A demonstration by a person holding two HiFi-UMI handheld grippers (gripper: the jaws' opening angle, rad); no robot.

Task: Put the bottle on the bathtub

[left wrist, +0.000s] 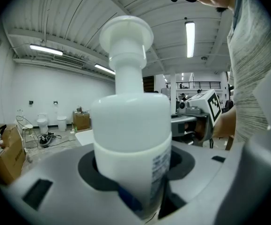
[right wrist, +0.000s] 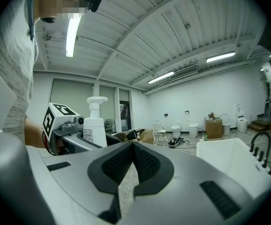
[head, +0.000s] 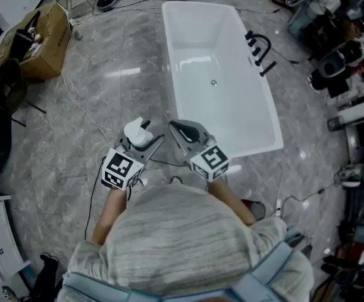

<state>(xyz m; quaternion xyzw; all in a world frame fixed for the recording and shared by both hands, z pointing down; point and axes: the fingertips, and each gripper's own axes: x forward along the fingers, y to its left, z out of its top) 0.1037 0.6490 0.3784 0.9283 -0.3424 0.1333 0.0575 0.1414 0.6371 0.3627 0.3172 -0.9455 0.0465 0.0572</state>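
Note:
A white pump bottle (left wrist: 130, 139) stands upright between the jaws of my left gripper (head: 143, 142), which is shut on it; the pump head (left wrist: 126, 34) points up. The same bottle (head: 137, 131) shows in the head view just left of the bathtub's near end, and the bottle (right wrist: 94, 121) appears at the left of the right gripper view. My right gripper (head: 188, 133) is beside the left one, its pads (right wrist: 144, 163) pressed together with nothing between them. The white bathtub (head: 260, 115) lies ahead and to the right, and the bathtub (right wrist: 229, 161) also shows low at the right.
A black tap (head: 259, 49) is mounted on the tub's right rim. A cardboard box (head: 40, 43) sits on the marble floor at far left. Cables (head: 81, 109) run across the floor. Dark equipment (head: 339, 61) crowds the right side. White toilets (left wrist: 51, 123) stand by the far wall.

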